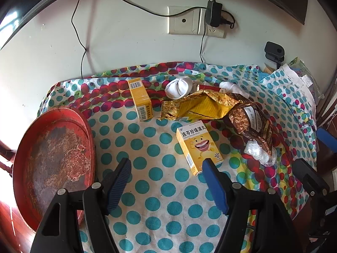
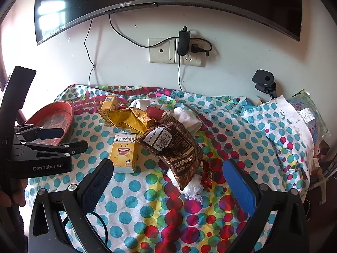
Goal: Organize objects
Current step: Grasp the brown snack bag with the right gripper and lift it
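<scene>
Here, polka-dot cloth [image 1: 147,189] on table below wall socket [image 1: 185,20] | red tray [image 1: 52,158] left, yellow box [image 1: 198,145] centre | 2 grippers tilted down: left gripper [image 1: 166,168] and right gripper [image 2: 168,168] both spread wide, empty.

Both grippers are angled down, jaws spread wide with nothing between them. The left gripper [image 1: 166,168] sits a bit narrower than the right gripper [image 2: 167,171] — blue pads showing on both. Bottom-left of the right view, probably a hand [image 2: 14,191], too dark to say.
</scene>
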A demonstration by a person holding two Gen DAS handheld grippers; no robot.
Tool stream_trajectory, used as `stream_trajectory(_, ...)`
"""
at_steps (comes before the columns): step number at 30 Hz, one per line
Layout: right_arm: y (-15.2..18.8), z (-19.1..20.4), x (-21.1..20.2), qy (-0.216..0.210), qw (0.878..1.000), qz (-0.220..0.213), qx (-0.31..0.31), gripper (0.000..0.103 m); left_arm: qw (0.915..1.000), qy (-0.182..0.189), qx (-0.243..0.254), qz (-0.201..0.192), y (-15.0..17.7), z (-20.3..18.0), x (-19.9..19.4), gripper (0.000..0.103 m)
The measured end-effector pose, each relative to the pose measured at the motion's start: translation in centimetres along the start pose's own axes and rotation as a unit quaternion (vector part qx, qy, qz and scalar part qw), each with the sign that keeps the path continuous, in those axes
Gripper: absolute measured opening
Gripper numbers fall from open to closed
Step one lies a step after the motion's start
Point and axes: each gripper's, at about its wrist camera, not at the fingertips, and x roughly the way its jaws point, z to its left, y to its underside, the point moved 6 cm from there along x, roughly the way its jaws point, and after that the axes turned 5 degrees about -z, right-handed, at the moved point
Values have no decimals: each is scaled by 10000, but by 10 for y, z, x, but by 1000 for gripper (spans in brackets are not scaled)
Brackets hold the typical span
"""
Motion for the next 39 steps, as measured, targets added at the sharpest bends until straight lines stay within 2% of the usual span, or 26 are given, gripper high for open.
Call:
stream_trajectory(11,19,-4,28,-34,9995,92,-295,103,9999,-22,46,142,4,0,14,72)
stream_trajectory(16,23,-4,44,83,9989,150,-441,103,9998,20,79,199,6,0,19,72)
stream_trajectory(28,14,2,91,224,9966,194,-770,102,9994,-41,42,345,11,5,33,72)
stream_trajectory(35,11,2,109,331,9953,191,-890,100,9993,99,-46,368,14,5,42,72)
stream_trajectory(39,12,0,115,244,9955,208,-895,92,9988,289,-150,371,14,1,48,72)
